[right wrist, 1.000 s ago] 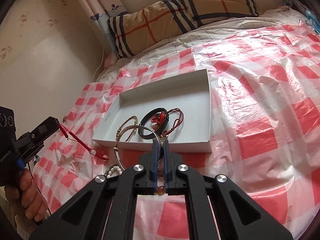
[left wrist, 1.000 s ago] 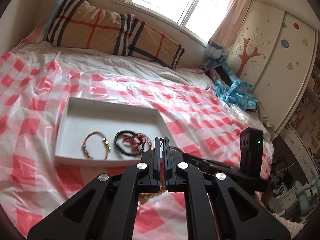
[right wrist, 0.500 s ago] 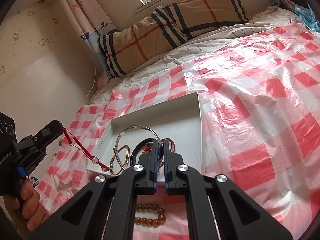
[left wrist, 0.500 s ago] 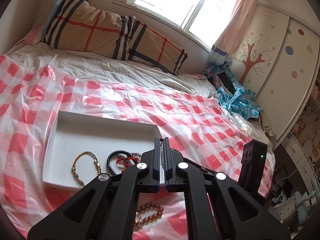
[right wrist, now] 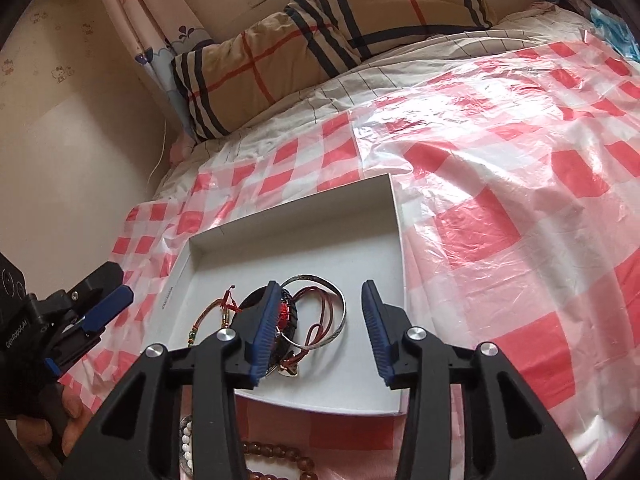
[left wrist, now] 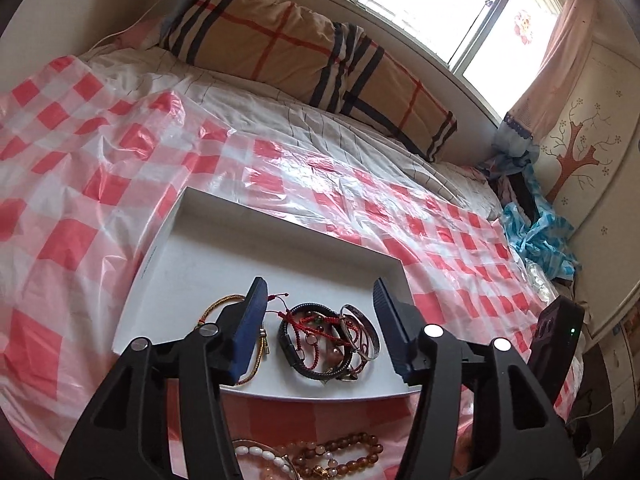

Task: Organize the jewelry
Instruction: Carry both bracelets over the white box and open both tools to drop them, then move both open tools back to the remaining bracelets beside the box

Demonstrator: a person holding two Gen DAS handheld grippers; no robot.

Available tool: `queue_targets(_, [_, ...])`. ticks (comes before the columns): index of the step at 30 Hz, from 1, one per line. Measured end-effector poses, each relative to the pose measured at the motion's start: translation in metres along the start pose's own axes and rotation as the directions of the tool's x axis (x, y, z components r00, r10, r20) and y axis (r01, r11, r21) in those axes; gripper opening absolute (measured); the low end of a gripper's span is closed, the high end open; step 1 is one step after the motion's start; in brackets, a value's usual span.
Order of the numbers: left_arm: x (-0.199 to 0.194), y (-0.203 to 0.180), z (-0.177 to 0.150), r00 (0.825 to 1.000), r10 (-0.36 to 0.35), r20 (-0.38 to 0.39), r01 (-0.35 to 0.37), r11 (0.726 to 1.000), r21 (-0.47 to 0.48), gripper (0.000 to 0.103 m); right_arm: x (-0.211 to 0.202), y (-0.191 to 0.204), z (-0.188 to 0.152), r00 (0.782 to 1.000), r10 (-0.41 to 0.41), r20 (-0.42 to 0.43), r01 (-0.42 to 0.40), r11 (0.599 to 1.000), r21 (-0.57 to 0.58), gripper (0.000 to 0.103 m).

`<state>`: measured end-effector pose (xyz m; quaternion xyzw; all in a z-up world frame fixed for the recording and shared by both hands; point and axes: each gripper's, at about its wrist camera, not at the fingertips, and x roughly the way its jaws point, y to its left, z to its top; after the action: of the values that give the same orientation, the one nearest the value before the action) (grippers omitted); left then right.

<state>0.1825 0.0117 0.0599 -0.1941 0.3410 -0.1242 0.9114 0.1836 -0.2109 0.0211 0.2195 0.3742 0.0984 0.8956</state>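
Item: shallow white cardboard tray (left wrist: 188,256), lying on the bed over a red-and-white checked plastic sheet (left wrist: 80,184).

Contents, near end of tray: gold-and-green cord bracelet (left wrist: 224,304) at left; black braided leather band (left wrist: 294,354) tangled with a red knotted string bracelet (left wrist: 310,322); engraved silver bangle (right wrist: 334,322) leaning on that heap. Far half of tray bare.

Outstanding, on the sheet just in front of the tray's near wall: amber bead bracelet (left wrist: 340,454) and white bead bracelet (left wrist: 260,452), touching each other. Judged more than half done; these two at least remain to be moved.

Left gripper (left wrist: 318,326): fingers opening, released, poised over the tangled heap, pads clear of it and grasping nothing. Right gripper (right wrist: 320,322): fingers likewise opening and empty, over the silver bangle.

Change against the earlier frames: both pairs of fingers were clenched a second ago, the left on the red string bracelet, the right apparently on the silver bangle; both pieces now lie in the tray. Both grippers have come closer to the tray and lower.
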Motion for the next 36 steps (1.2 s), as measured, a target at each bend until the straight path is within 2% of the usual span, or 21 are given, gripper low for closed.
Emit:
queue_targets(2, [-0.002, -0.001, -0.005, 1.000, 0.013, -0.011, -0.013, 1.000, 0.021, 0.059, 0.000, -0.004, -0.001, 1.000, -0.009, -0.009, 0.010, 1.000, 0.012, 0.047])
queue_targets(7, [-0.001, -0.005, -0.009, 0.999, 0.031, -0.027, -0.029, 0.998, 0.049, 0.068, 0.003, -0.012, -0.001, 0.999, -0.017, -0.030, 0.018, 0.999, 0.044, 0.049])
queue_targets(16, [-0.026, 0.000, -0.018, 0.996, 0.093, -0.019, -0.090, 0.988, 0.129, 0.074, -0.021, -0.009, -0.014, 0.998, -0.045, -0.045, 0.046, 0.999, 0.025, 0.055])
queue_targets(20, [-0.046, 0.006, -0.025, 0.993, 0.113, -0.028, -0.105, 0.975, 0.194, 0.074, -0.024, -0.003, -0.032, 0.988, -0.082, -0.130, 0.079, 0.997, -0.026, 0.056])
queue_targets(22, [-0.051, 0.005, -0.033, 0.990, 0.134, -0.053, -0.115, 0.956, 0.271, 0.074, -0.017, 0.005, -0.048, 0.972, -0.111, -0.206, 0.091, 0.990, -0.103, 0.056])
queue_targets(24, [-0.050, 0.003, -0.044, 0.979, 0.183, -0.087, -0.140, 0.921, 0.363, 0.074, -0.011, 0.017, -0.062, 0.958, -0.142, -0.248, 0.097, 0.978, -0.187, 0.056])
queue_targets(26, [-0.046, 0.003, -0.056, 0.965, 0.236, -0.118, -0.164, 0.886, 0.435, 0.074, -0.010, 0.028, -0.069, 0.961, -0.130, -0.246, 0.073, 0.971, -0.228, 0.056])
queue_targets(32, [-0.034, 0.007, -0.080, 0.925, 0.321, -0.203, -0.165, 0.821, 0.546, 0.074, -0.014, 0.061, -0.082, 0.974, -0.071, -0.217, -0.005, 0.944, -0.330, 0.056])
queue_targets(33, [-0.033, 0.009, -0.082, 0.919, 0.335, -0.207, -0.171, 0.812, 0.558, 0.074, -0.011, 0.066, -0.083, 0.972, -0.062, -0.225, -0.019, 0.939, -0.343, 0.053])
queue_targets(35, [-0.033, 0.010, -0.084, 0.912, 0.356, -0.206, -0.183, 0.799, 0.573, 0.074, -0.005, 0.076, -0.090, 0.966, -0.056, -0.254, -0.044, 0.927, -0.372, 0.033])
queue_targets(36, [-0.034, 0.010, -0.085, 0.909, 0.363, -0.206, -0.187, 0.795, 0.577, 0.074, -0.001, 0.079, -0.093, 0.960, -0.059, -0.273, -0.052, 0.923, -0.381, 0.028])
